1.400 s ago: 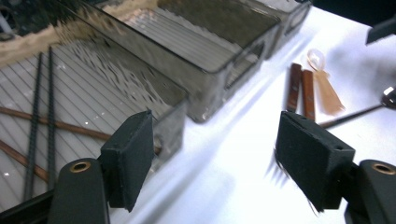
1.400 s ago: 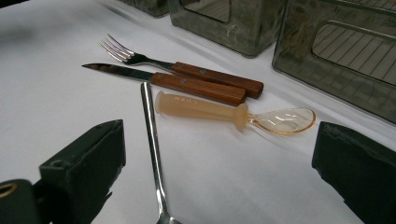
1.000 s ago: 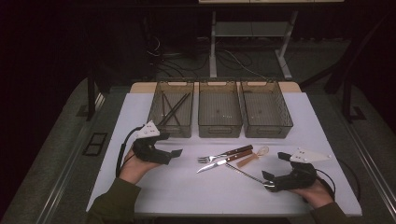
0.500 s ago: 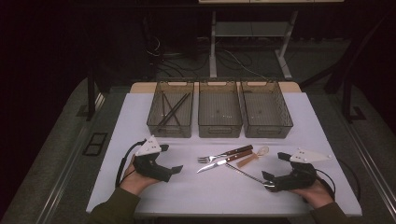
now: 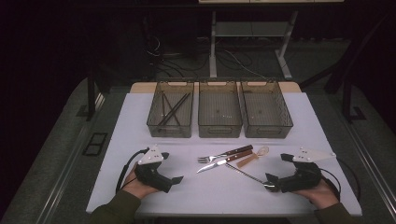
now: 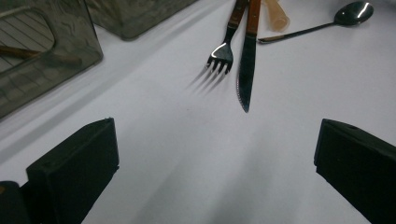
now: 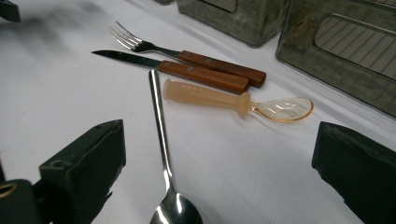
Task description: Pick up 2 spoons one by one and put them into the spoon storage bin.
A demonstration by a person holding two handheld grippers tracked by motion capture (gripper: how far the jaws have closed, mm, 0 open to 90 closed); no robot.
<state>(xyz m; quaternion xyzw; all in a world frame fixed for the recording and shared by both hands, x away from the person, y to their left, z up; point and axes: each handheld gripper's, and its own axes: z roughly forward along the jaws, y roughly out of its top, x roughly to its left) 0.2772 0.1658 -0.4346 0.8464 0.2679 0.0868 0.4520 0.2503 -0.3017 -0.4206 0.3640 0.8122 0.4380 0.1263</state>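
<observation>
Cutlery lies in a loose cluster at the middle of a white table (image 5: 327, 140): four pieces, counted as one fork (image 7: 187, 55), one knife (image 7: 177, 69), one long metal spoon (image 7: 163, 154) and one short amber spoon (image 7: 233, 100). Fork and knife have shiny steel ends and brown wooden handles fixed with rivets, and they lie side by side, nearly touching. The amber spoon is translucent plastic with a thick ribbed handle and a clear shallow bowl, just beside the knife's handle. The metal spoon is slim and polished, its handle reaching toward the knife and its bowl close in front of the right gripper (image 5: 273, 184). Three smoky see-through plastic bins (image 5: 220, 114) with rounded corners stand in a row behind the cutlery; the left bin (image 5: 170, 126) holds several dark thin sticks (image 5: 173, 108), too small to count. The left gripper (image 5: 173, 181), held near the table's front edge, points toward the fork with jaws spread wide and holding nothing. The right gripper's jaws also stand wide apart, empty.
</observation>
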